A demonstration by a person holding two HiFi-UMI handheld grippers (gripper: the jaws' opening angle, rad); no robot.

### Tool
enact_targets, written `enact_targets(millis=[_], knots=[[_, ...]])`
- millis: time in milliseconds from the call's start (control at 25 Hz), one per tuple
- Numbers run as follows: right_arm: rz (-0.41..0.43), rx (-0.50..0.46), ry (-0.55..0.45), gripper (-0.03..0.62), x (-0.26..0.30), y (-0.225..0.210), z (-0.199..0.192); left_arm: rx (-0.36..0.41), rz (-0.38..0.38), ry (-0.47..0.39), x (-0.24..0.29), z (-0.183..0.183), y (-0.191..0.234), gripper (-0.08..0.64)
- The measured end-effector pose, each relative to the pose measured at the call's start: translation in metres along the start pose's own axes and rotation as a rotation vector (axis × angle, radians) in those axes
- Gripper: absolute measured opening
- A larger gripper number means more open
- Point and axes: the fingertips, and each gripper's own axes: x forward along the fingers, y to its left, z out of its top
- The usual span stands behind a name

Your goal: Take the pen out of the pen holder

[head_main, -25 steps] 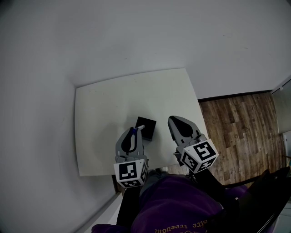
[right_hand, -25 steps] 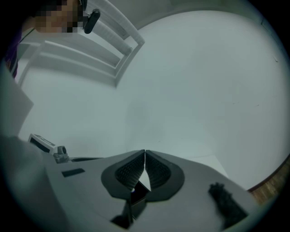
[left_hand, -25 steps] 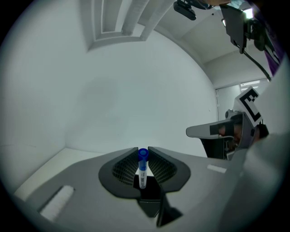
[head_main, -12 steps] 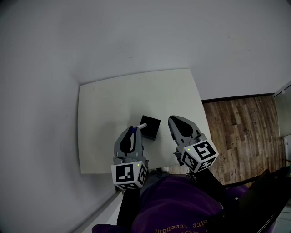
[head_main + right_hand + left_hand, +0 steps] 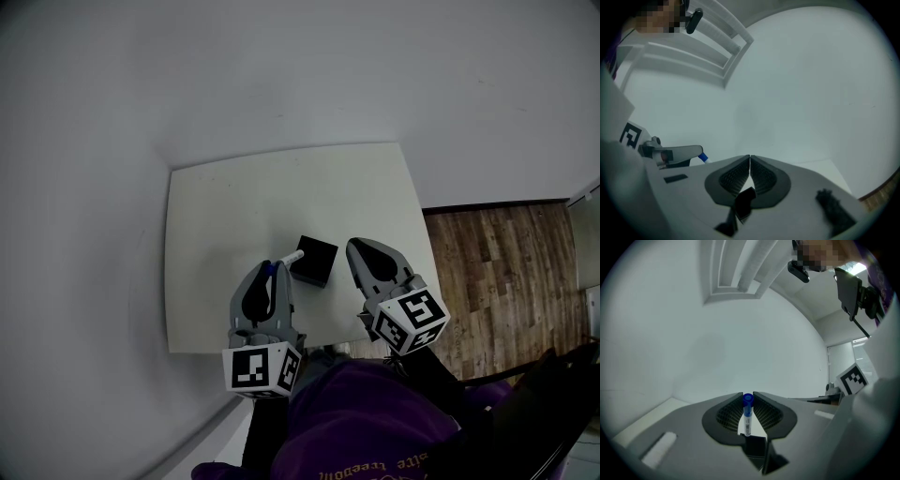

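Observation:
A white pen (image 5: 747,419) with a blue cap stands upright between the fingertips of my left gripper (image 5: 748,397), which is shut on it just under the cap. Its lower end hangs right above the black square pen holder (image 5: 755,447). Whether the tip is clear of the holder I cannot tell. From the head view the pen (image 5: 289,257) slants from the left gripper (image 5: 266,278) toward the holder (image 5: 314,261) on the white table (image 5: 225,206). My right gripper (image 5: 367,253) is shut and empty beside the holder (image 5: 745,198); its fingertips (image 5: 750,159) meet.
The small white table stands against a pale wall at its far and left sides. Wooden floor (image 5: 497,272) lies to the right of it. The person's purple sleeve (image 5: 366,422) fills the near edge. The left gripper (image 5: 677,153) shows in the right gripper view.
The left gripper has risen and drawn back toward the person with the pen in it, pulling the pen up from the holder. The right gripper has stayed put.

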Motion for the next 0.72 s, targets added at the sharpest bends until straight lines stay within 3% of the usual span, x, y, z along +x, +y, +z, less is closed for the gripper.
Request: enact_targets(millis=[720], knots=[[0.039,-0.007,0.003,0.011,0.005,0.013,-0.001,-0.035,0.003,-0.087,-0.021,0.029,-0.001,0.072]])
